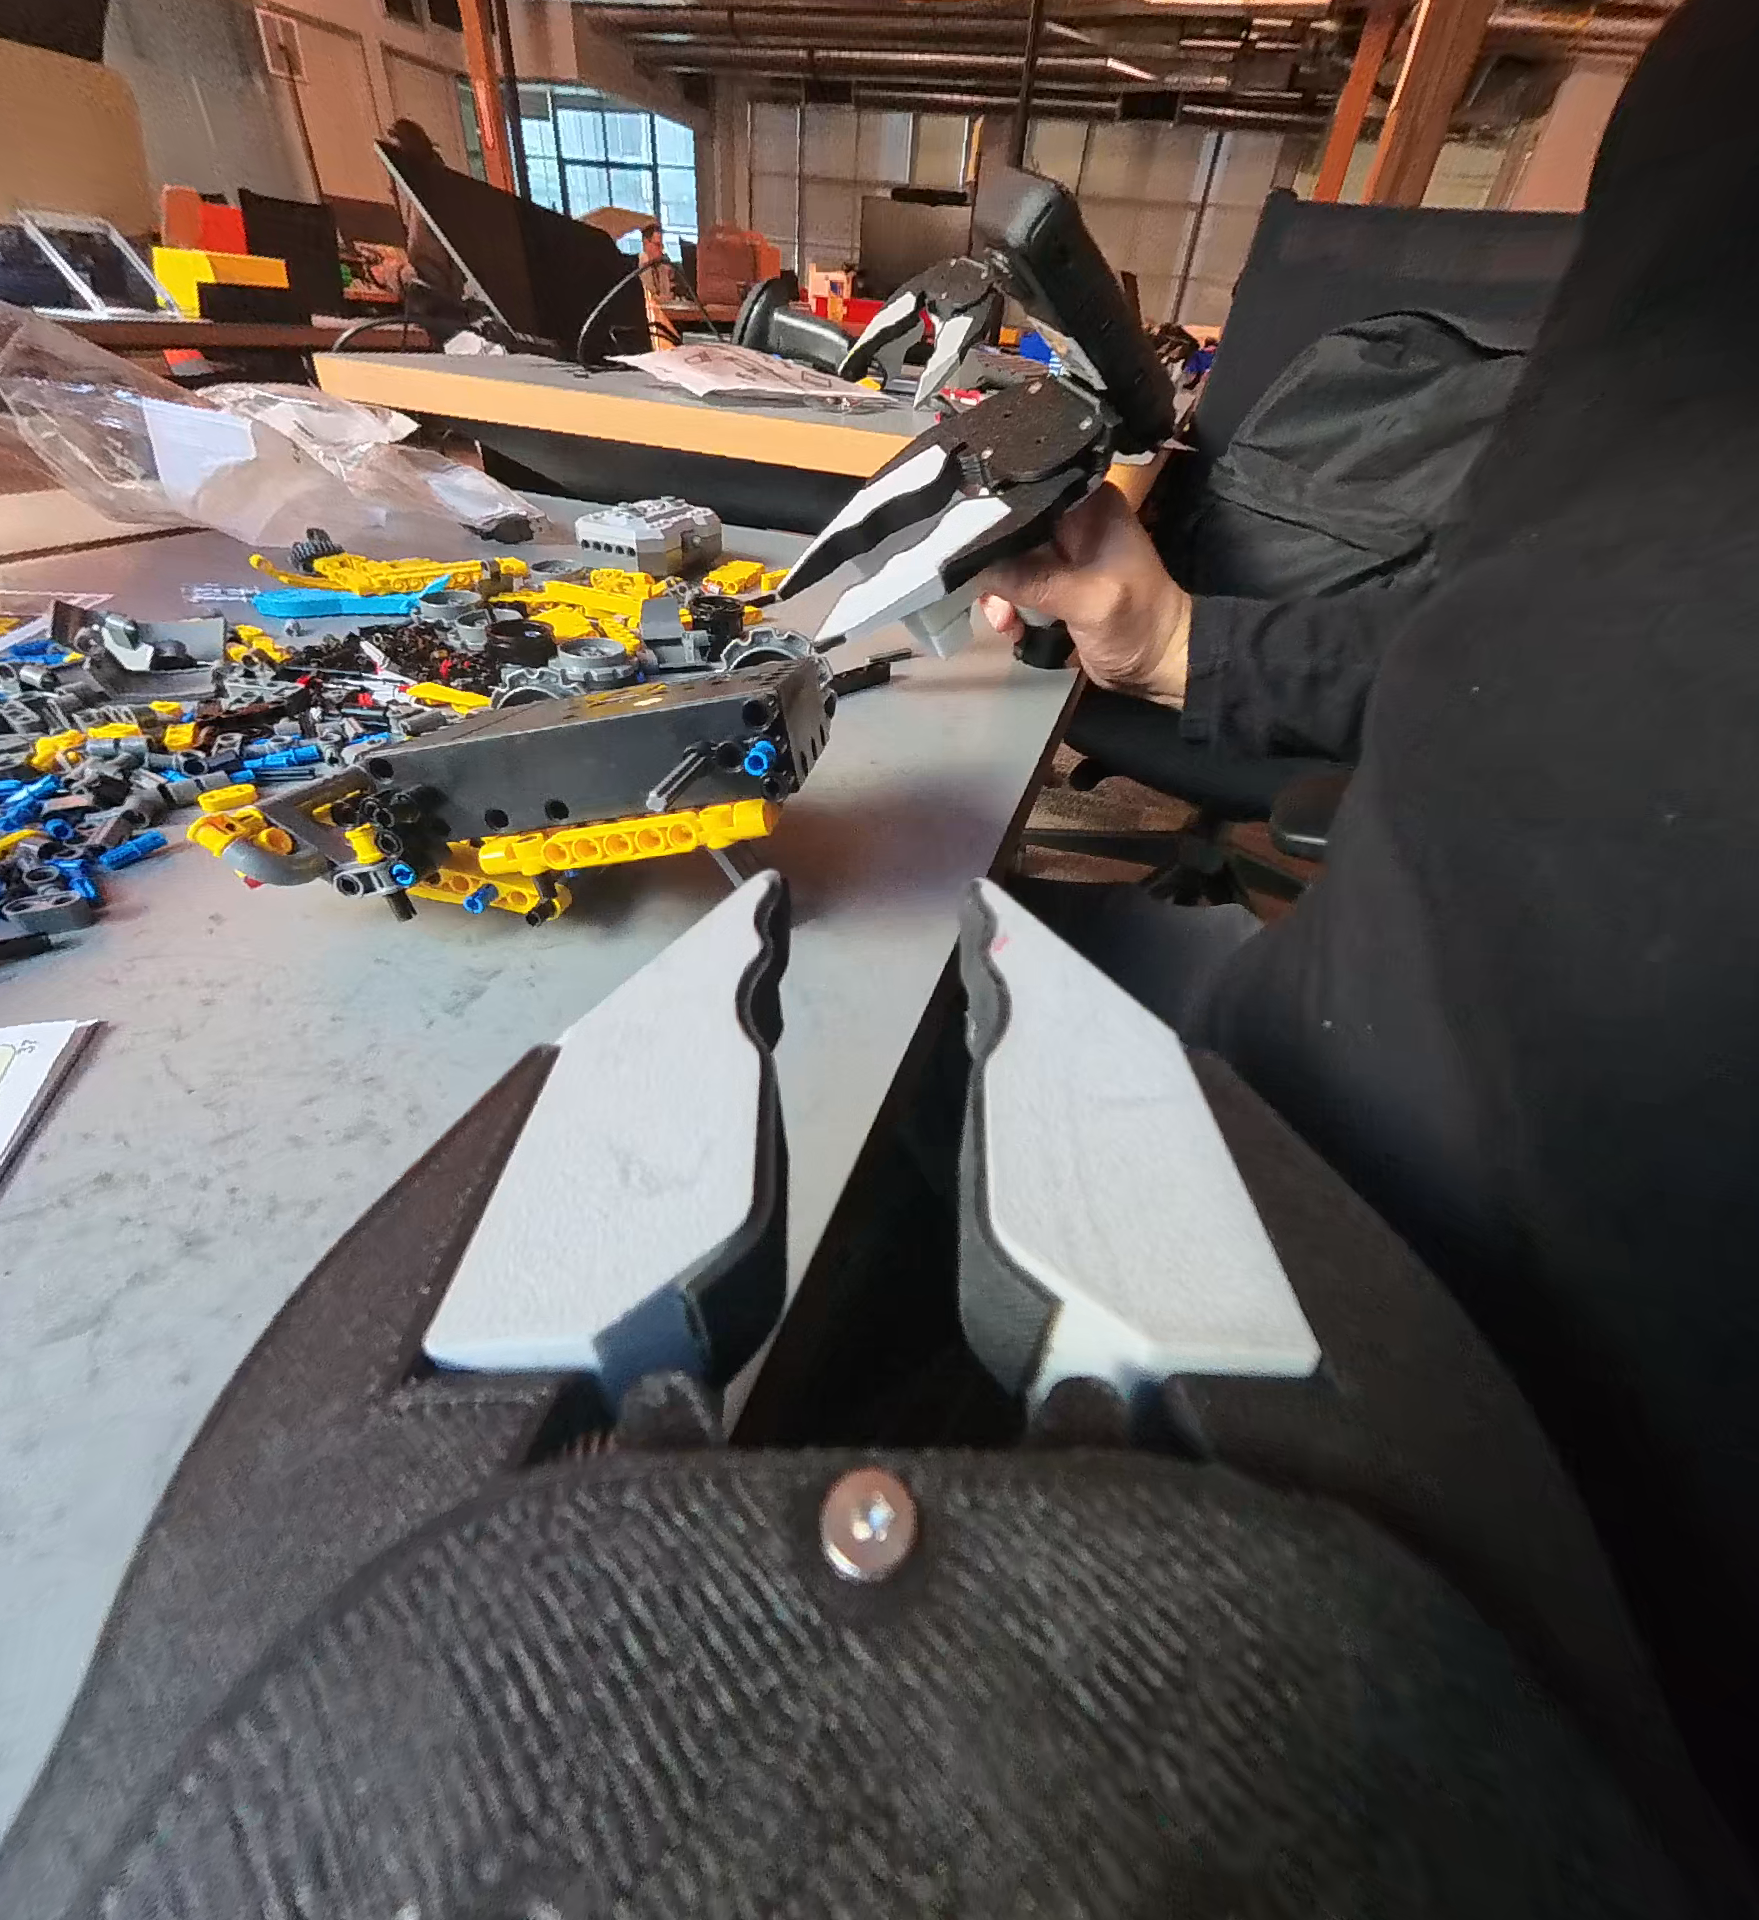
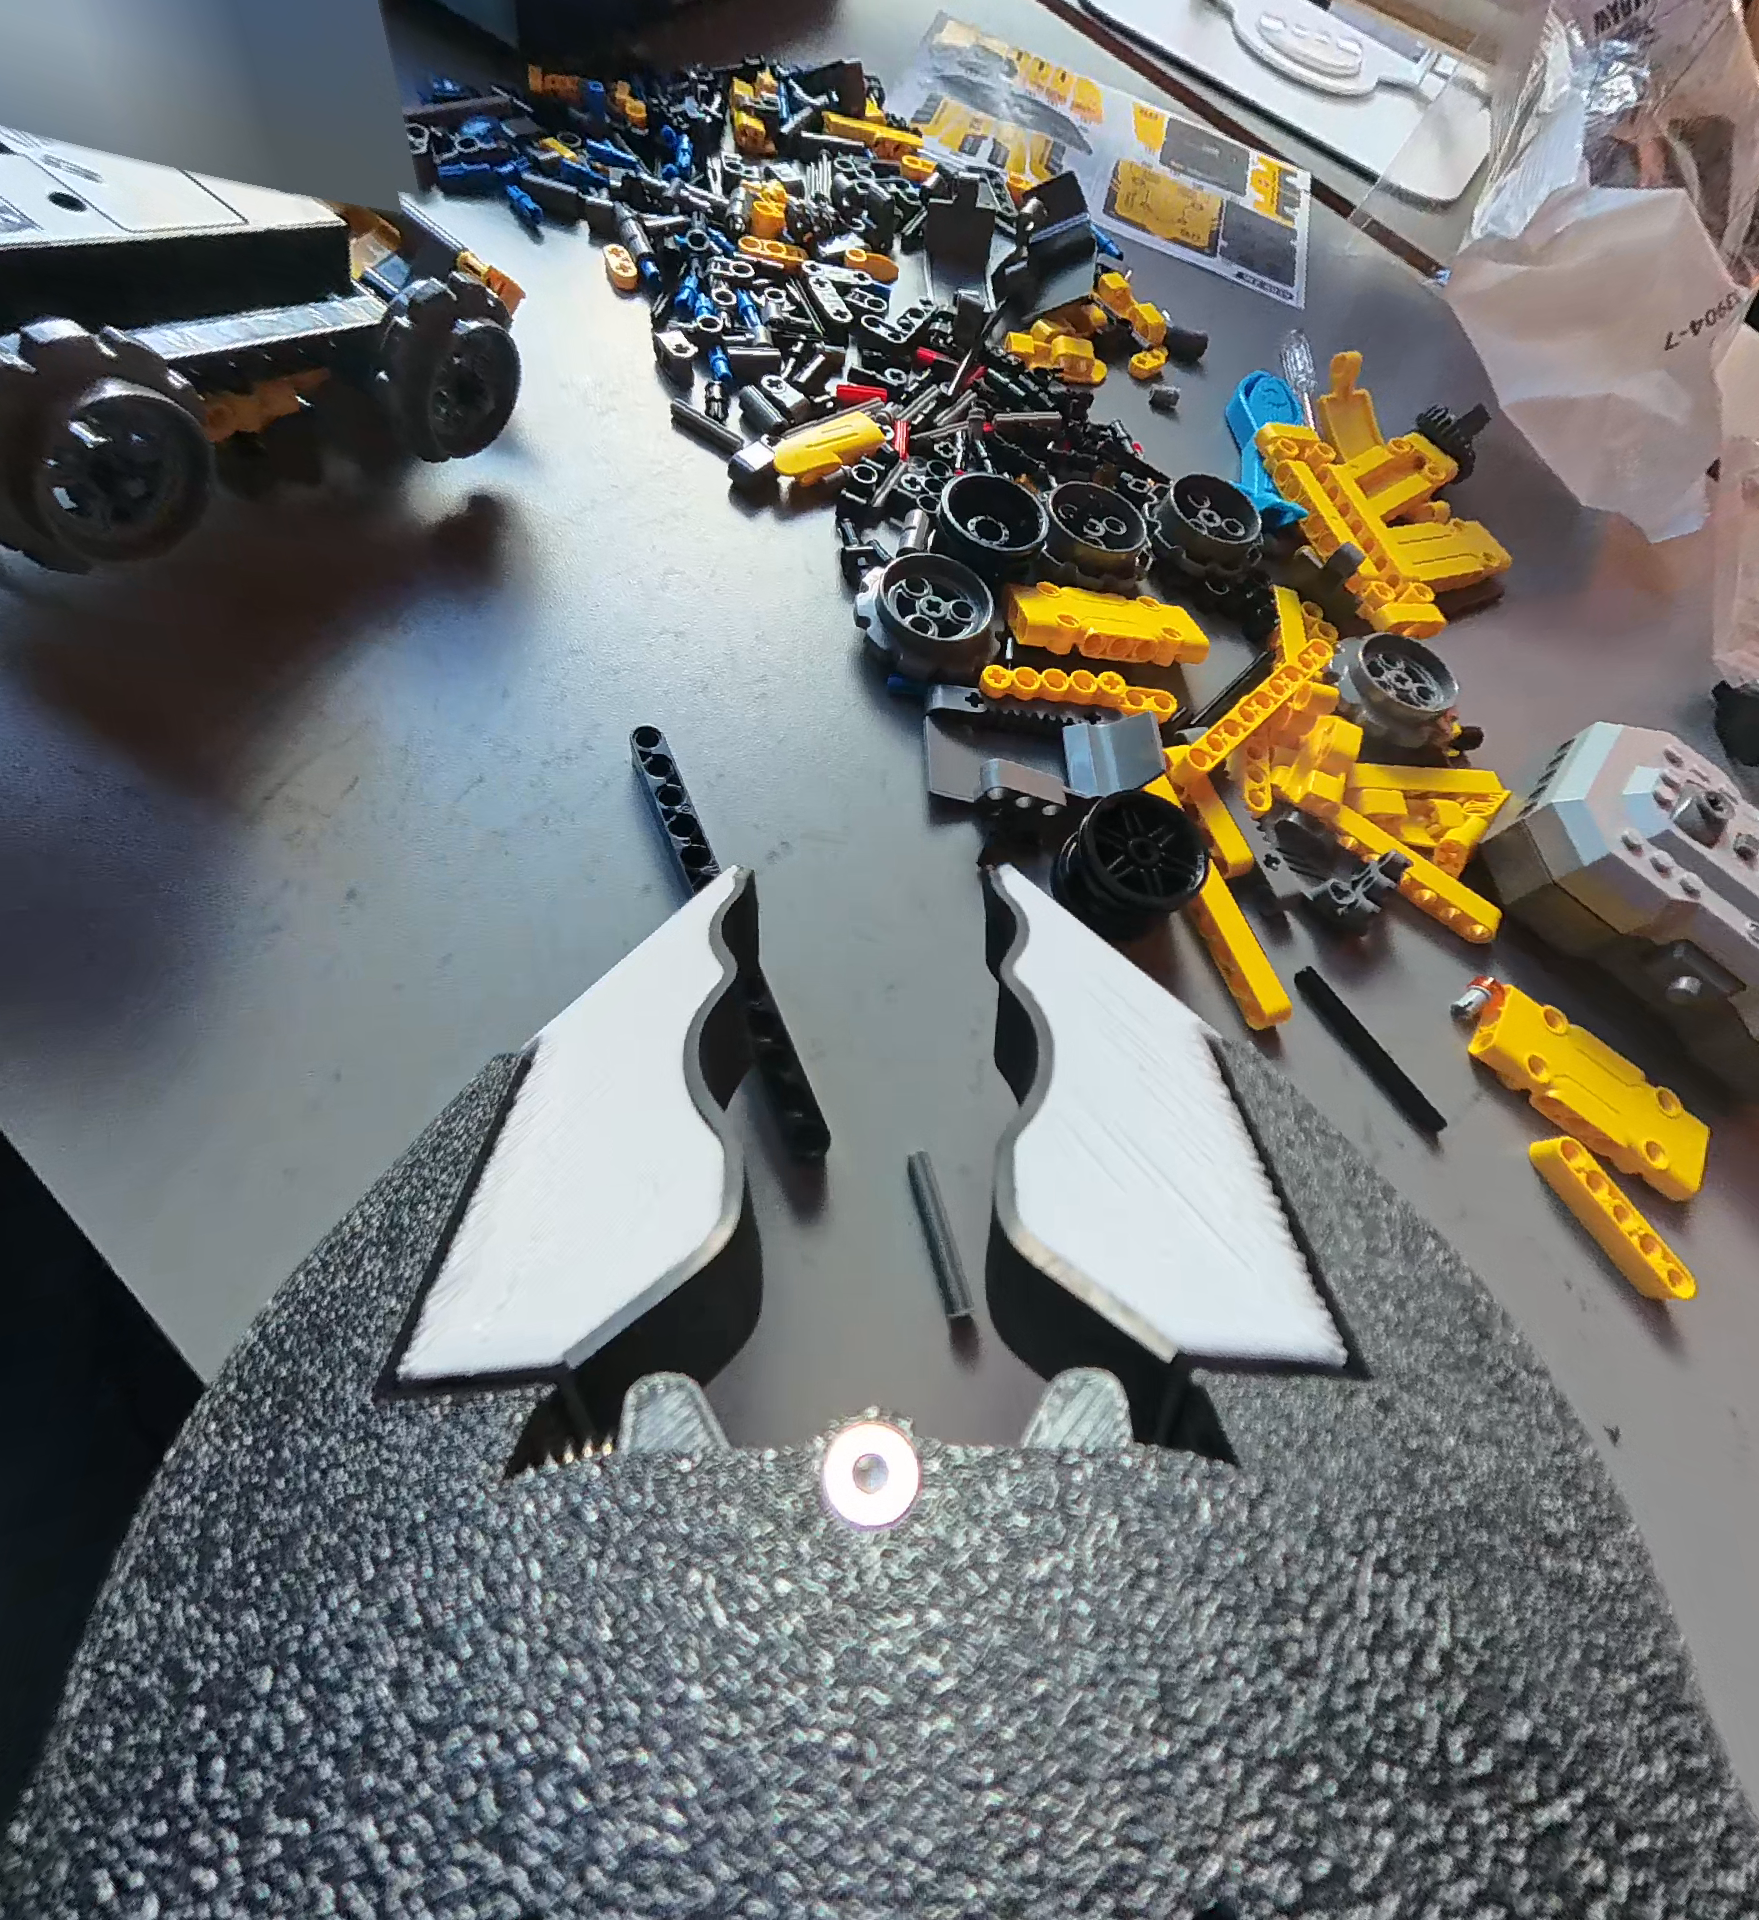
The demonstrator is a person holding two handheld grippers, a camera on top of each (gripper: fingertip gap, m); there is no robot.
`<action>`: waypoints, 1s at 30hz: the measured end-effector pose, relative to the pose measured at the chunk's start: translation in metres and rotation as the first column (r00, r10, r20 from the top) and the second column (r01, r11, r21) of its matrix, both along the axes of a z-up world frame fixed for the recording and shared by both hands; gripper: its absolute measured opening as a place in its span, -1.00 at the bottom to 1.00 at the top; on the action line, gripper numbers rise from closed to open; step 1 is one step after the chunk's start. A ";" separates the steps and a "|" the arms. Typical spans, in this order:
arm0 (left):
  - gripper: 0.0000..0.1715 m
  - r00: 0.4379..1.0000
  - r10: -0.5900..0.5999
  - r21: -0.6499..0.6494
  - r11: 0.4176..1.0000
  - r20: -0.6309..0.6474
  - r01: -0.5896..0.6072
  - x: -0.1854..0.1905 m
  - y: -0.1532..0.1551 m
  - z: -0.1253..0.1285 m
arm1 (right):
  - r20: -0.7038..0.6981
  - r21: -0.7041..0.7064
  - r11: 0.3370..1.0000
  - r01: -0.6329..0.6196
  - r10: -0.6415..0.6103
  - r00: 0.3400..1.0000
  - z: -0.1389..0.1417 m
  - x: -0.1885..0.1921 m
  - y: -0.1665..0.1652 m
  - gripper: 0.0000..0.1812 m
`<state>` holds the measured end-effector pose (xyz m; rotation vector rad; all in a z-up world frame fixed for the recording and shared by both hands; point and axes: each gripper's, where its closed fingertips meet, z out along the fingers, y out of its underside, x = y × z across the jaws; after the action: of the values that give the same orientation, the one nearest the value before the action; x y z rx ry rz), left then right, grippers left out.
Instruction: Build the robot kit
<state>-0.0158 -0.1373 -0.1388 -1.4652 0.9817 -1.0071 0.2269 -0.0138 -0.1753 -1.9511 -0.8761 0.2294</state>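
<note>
The jaws of the left gripper [image 1: 873, 904] are seen parted and empty above the bench [image 1: 283, 1091] edge, just short of the part-built tracked model [image 1: 584, 769], judged stiff but apt to shed pieces unless taken by its grey body. The jaws of the right gripper [image 2: 867, 883] are likewise spread and empty over a black perforated beam [image 2: 683, 810] and a short dark axle [image 2: 939, 1236], both judged light, rigid and slippery, best pinched across their width.

Workshop hall: timber posts [image 1: 1426, 94], beamed ceiling. Far arched window [image 1: 610, 156], daylit. Grey table [image 1: 262, 1101]; second desk [image 1: 636, 410] beyond.
</note>
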 end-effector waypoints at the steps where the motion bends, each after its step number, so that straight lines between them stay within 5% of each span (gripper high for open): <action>1: -0.65 1.000 -0.001 0.001 1.000 0.007 0.001 0.000 0.000 0.001 | -0.001 0.000 1.000 -0.006 0.006 1.000 0.000 -0.001 -0.001 -0.52; 8: -0.63 0.993 0.114 -0.001 0.993 0.021 -0.114 -0.013 0.018 0.032 | -0.004 0.008 0.999 -0.049 0.049 0.999 0.001 -0.006 -0.005 -0.41; 13: -0.47 0.967 0.212 -0.240 0.940 -0.139 -0.241 -0.032 0.055 0.016 | -0.002 0.005 0.996 -0.095 0.095 0.996 0.001 -0.011 -0.011 -0.41; 20: -0.41 0.983 0.082 -0.388 0.911 -0.166 -0.142 0.001 0.053 -0.005 | -0.043 0.048 0.991 -0.128 0.130 0.991 0.012 -0.016 -0.022 -0.43; 30: -0.45 0.996 -0.035 -0.401 0.916 -0.081 -0.001 0.058 0.019 0.014 | 0.003 -0.065 0.982 -0.179 0.180 0.984 -0.004 -0.024 -0.032 -0.50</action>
<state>0.0425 -0.1185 -0.1253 -1.8531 0.8822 -1.2172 0.2028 -0.0457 -0.1795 -1.9341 -1.0635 0.3590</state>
